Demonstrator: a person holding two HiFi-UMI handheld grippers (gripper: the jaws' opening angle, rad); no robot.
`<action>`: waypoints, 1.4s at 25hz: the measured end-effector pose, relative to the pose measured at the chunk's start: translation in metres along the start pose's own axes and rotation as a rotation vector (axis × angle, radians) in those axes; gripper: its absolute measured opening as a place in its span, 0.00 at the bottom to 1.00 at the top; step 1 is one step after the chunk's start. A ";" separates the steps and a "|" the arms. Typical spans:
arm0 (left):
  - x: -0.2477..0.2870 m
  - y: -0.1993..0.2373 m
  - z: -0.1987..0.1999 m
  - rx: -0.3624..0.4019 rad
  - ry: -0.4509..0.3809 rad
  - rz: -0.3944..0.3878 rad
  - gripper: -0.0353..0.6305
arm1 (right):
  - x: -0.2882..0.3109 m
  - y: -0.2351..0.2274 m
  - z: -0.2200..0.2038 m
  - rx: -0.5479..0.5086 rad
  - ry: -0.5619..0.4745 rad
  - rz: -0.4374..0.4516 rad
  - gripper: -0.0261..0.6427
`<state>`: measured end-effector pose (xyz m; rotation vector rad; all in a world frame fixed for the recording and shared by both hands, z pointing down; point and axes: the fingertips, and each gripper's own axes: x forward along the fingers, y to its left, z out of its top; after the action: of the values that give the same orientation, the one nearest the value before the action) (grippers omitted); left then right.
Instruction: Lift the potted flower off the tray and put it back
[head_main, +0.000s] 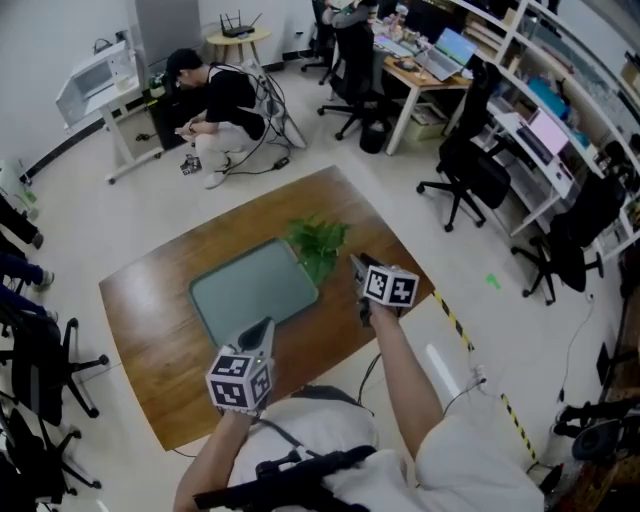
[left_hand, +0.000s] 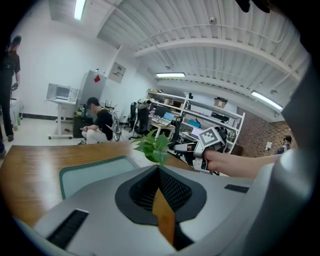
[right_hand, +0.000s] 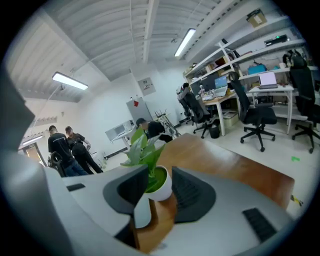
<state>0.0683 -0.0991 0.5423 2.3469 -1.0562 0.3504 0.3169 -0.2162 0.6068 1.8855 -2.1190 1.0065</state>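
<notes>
The potted flower (head_main: 318, 243), green leaves in a small white pot (right_hand: 161, 184), stands on the wooden table (head_main: 160, 300) just off the right edge of the grey-green tray (head_main: 250, 290). My right gripper (head_main: 355, 262) reaches it from the right. In the right gripper view the pot fills the gap between the jaws of the right gripper (right_hand: 159, 176), and both dark pads lie against its sides. My left gripper (head_main: 265, 326) hovers over the table's near side, in front of the tray (left_hand: 85, 172). The left gripper (left_hand: 158, 170) is shut, with nothing between its pads.
A person (head_main: 215, 110) crouches on the floor beyond the table. Office chairs (head_main: 465, 170) and desks (head_main: 420, 80) stand at the right, and another chair (head_main: 45, 365) at the left. Black-yellow tape (head_main: 452, 316) runs along the floor by the table's right corner. Two people (right_hand: 67, 150) stand in the background.
</notes>
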 end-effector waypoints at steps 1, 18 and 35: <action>0.001 0.002 0.000 -0.010 -0.005 0.016 0.05 | 0.011 -0.005 0.001 0.003 0.018 0.007 0.27; -0.033 0.062 -0.018 -0.179 -0.066 0.246 0.05 | 0.108 -0.017 -0.037 0.152 0.160 0.022 0.15; -0.075 0.094 -0.025 -0.215 -0.081 0.279 0.05 | 0.097 0.106 -0.034 0.083 0.153 0.187 0.11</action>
<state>-0.0519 -0.0903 0.5644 2.0421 -1.3929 0.2320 0.1875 -0.2784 0.6412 1.6076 -2.2267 1.2512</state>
